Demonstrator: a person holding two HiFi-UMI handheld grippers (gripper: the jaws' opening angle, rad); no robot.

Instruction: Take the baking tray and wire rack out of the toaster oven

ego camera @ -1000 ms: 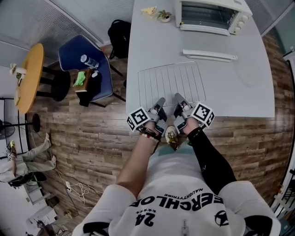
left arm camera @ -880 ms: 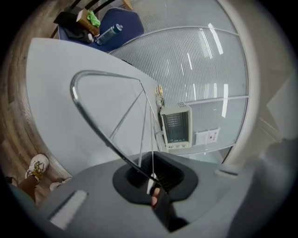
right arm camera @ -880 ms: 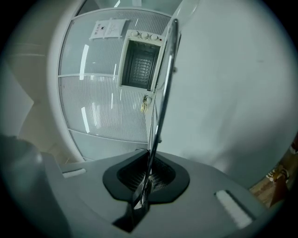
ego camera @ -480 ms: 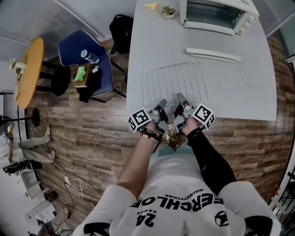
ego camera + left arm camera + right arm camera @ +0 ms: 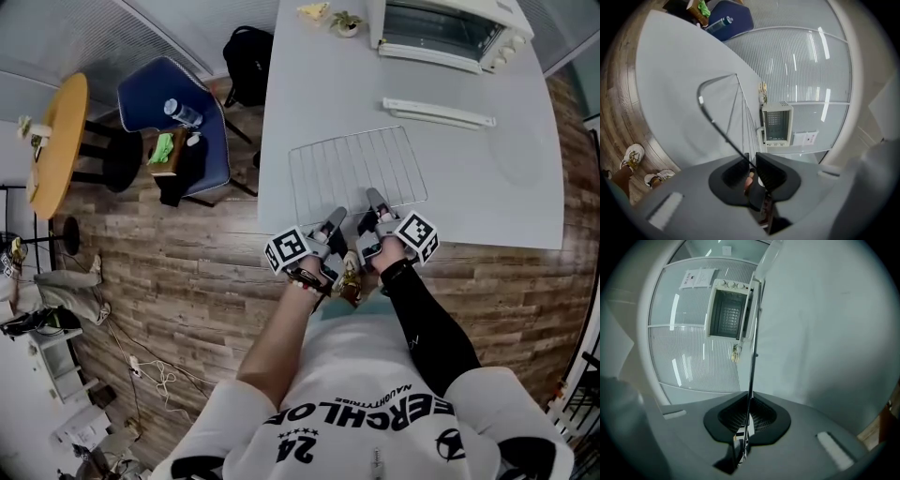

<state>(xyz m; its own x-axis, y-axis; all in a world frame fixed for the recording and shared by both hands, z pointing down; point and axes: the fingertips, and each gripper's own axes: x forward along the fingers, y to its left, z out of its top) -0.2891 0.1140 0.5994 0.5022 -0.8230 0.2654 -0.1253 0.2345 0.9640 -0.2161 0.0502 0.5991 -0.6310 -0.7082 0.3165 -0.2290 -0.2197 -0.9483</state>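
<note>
The pale grey bench (image 5: 487, 187) carries the white toaster oven (image 5: 450, 33) well beyond the jaws, door down. The silver wire rack (image 5: 356, 169) lies on the bench, its near edge wire running through both pairs of jaws. A long white shallow piece (image 5: 439, 112), probably the baking tray, lies between rack and oven. The left gripper (image 5: 752, 157) has just been opening its jaws, which stand slightly apart round the wire. The right gripper (image 5: 749, 399) pinches it tight. To me, the rack is being let go.
</note>
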